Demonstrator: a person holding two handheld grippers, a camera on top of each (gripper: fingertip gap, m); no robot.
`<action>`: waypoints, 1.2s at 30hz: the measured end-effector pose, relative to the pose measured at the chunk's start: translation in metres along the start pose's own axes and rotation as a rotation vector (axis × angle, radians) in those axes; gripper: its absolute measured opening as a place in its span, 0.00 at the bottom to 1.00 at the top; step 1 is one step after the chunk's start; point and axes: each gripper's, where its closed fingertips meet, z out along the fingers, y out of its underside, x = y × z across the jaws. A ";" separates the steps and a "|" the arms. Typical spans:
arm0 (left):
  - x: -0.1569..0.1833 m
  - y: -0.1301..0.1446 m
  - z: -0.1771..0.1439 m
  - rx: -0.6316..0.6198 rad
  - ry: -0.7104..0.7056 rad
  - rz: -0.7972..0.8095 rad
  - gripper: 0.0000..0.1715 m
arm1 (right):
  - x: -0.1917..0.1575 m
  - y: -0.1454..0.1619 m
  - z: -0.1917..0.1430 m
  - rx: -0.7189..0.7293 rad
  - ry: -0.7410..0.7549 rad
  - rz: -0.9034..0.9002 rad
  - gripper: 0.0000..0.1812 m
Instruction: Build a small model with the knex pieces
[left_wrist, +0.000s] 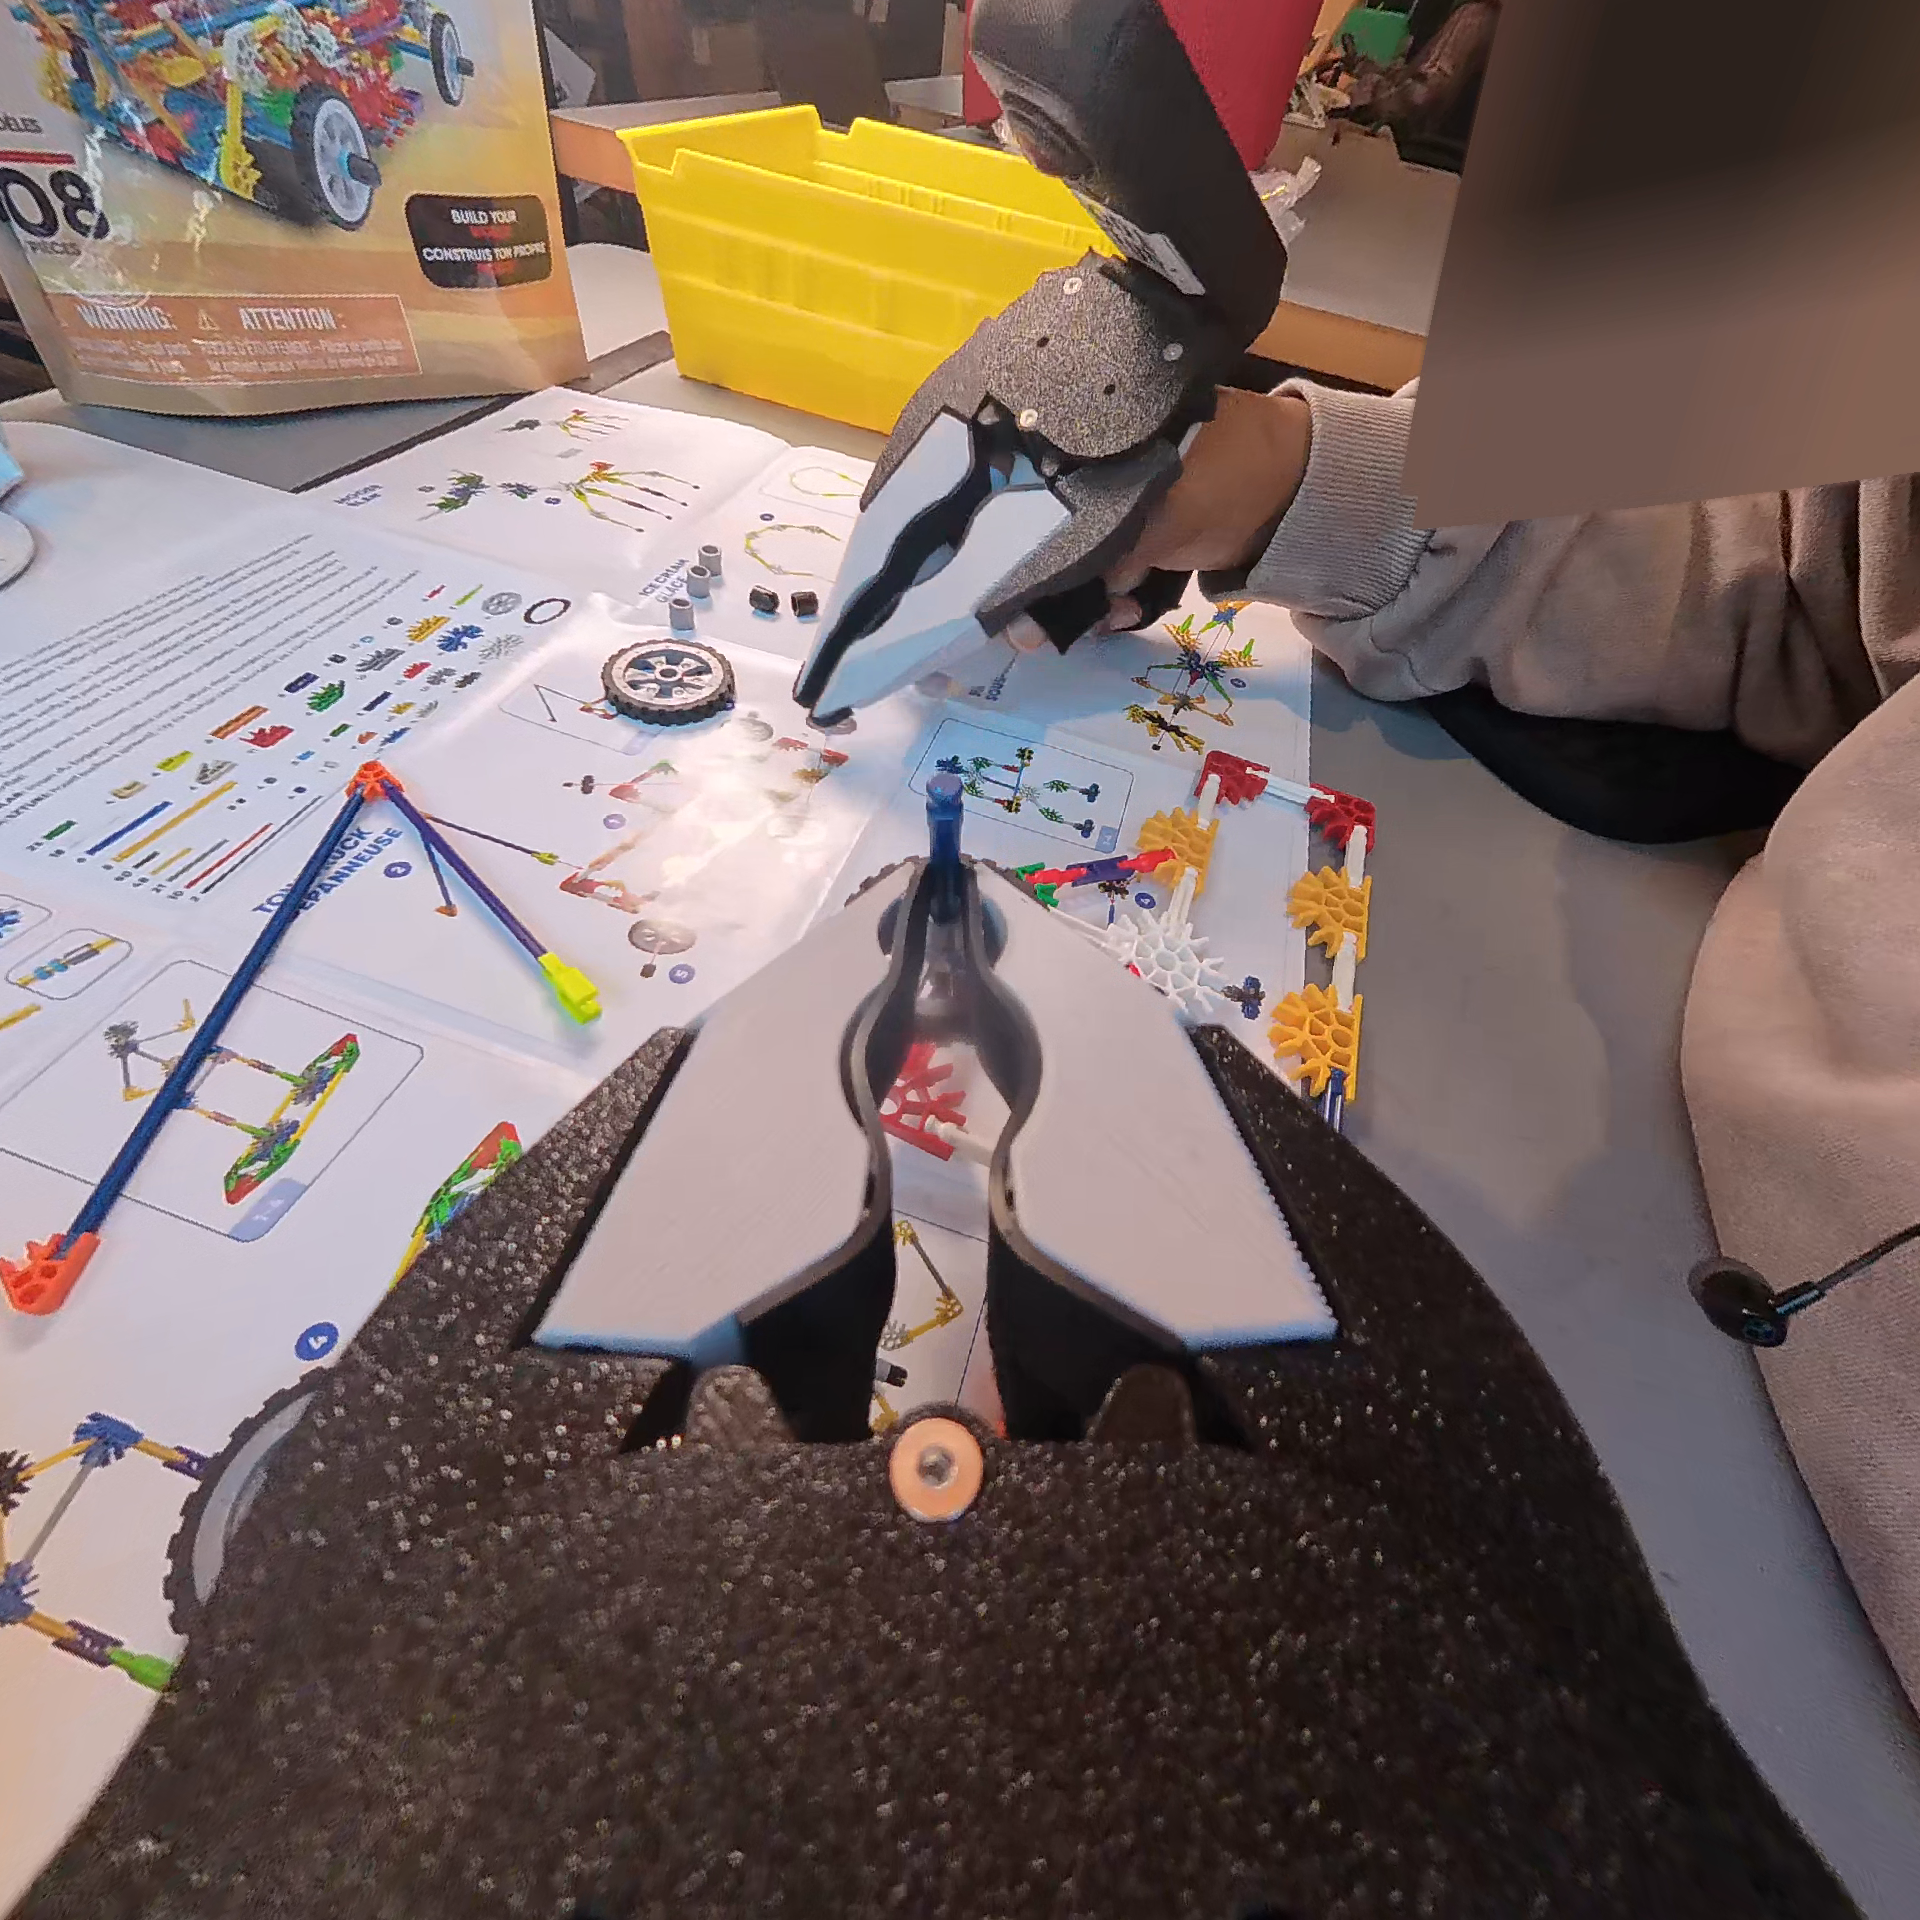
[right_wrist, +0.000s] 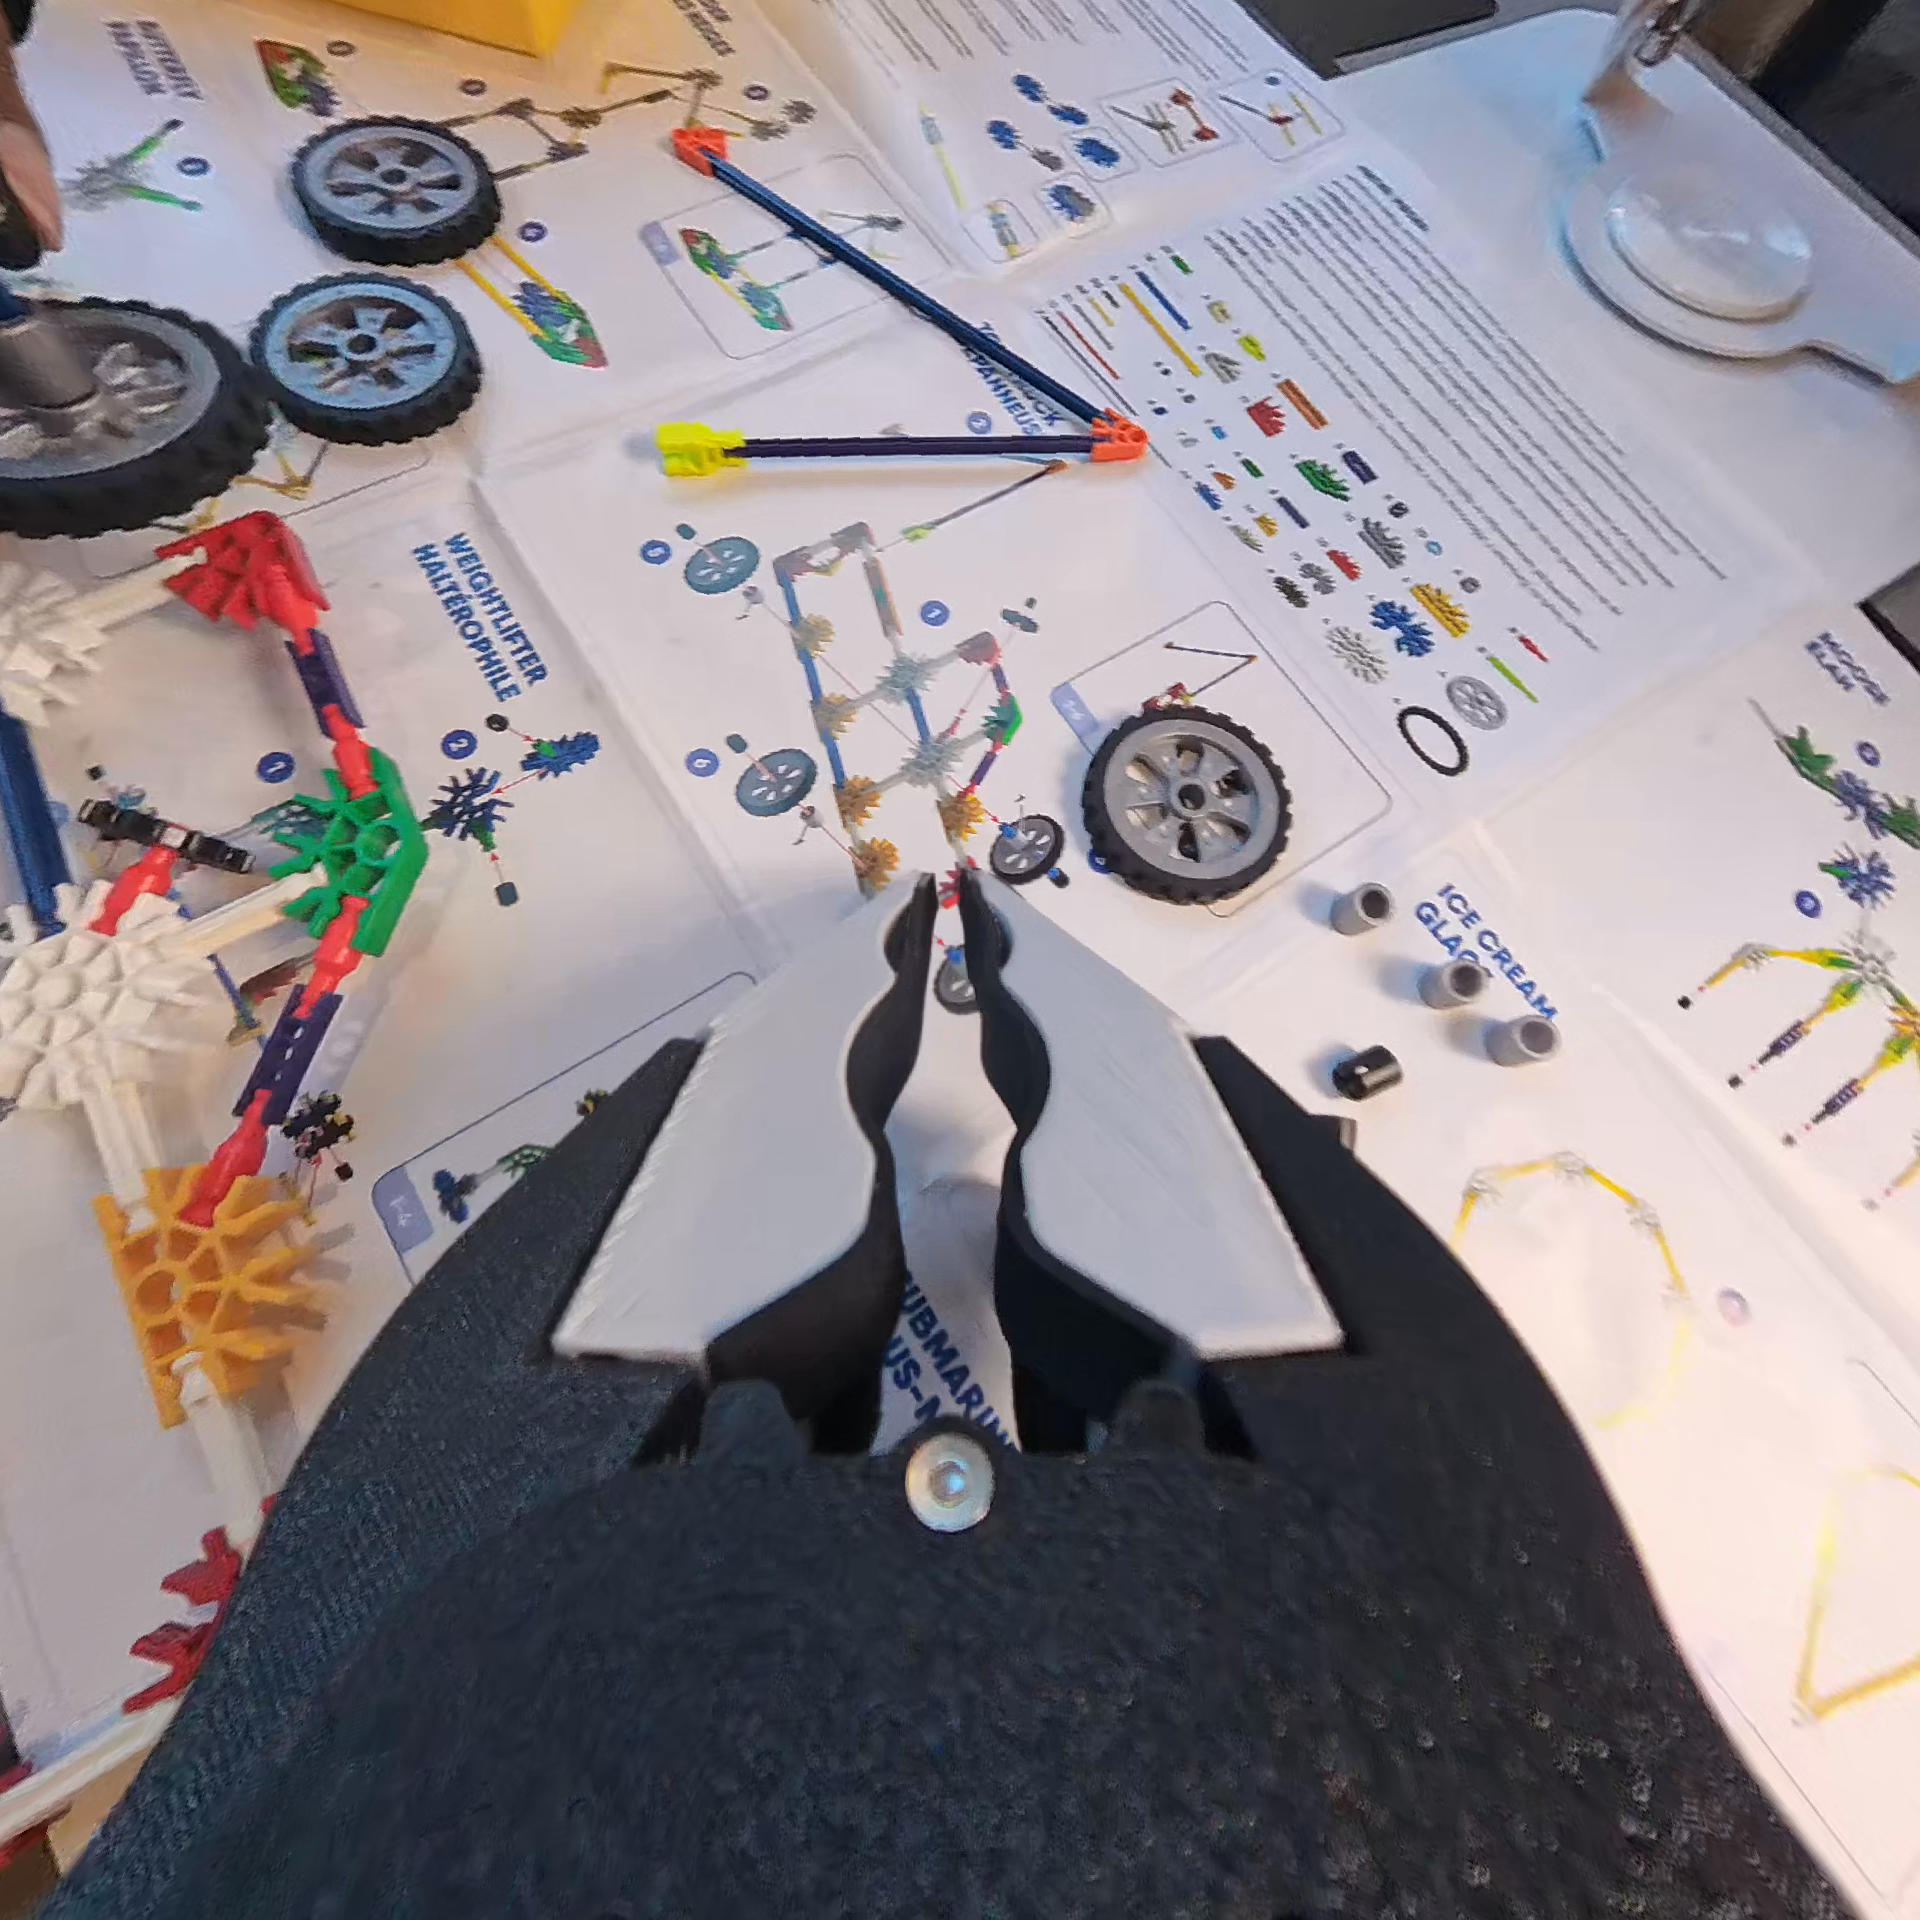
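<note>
1. The left gripper (left_wrist: 943, 883) has its fingers closed narrow on a short dark blue rod (left_wrist: 943, 831), which stands upright between the tips with its round head poking out above them.
2. Below and behind those fingers lies a frame of rods and connectors (left_wrist: 1320, 914) — yellow-orange, red and white pieces — on the right part of the instruction sheet (left_wrist: 312, 644).
3. The right gripper (right_wrist: 943, 883) points down at the sheet with its fingers drawn almost together; the tips are just apart, and nothing can be seen between them. In the left wrist view the same gripper (left_wrist: 826, 712) comes in from the far right, tips at the paper.
4. Just right of those tips lies a single grey wheel with a black tyre (right_wrist: 1188, 800); near it to the right are three small grey sleeves (right_wrist: 1455, 982) and a black one (right_wrist: 1364, 1070).
5. Farther off on the sheet lies a V of two long blue rods joined by an orange connector (right_wrist: 1120, 434), one end capped in yellow-green.
6. Two more wheels (right_wrist: 364, 353) lie at far left in the right wrist view.
7. A yellow bin (left_wrist: 831, 260) and a printed box (left_wrist: 291, 197) stand at the far edge of the table.
</note>
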 end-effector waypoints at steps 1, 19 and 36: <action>0.000 0.000 0.000 -0.001 -0.001 0.001 0.02 | 0.005 0.001 0.000 -0.001 0.020 0.020 0.00; -0.003 -0.002 -0.001 0.016 -0.019 0.002 0.02 | 0.018 0.004 0.005 -0.053 0.127 0.025 0.00; -0.001 -0.001 0.000 0.016 -0.011 -0.001 0.02 | 0.017 0.003 0.008 -0.058 0.135 0.005 0.00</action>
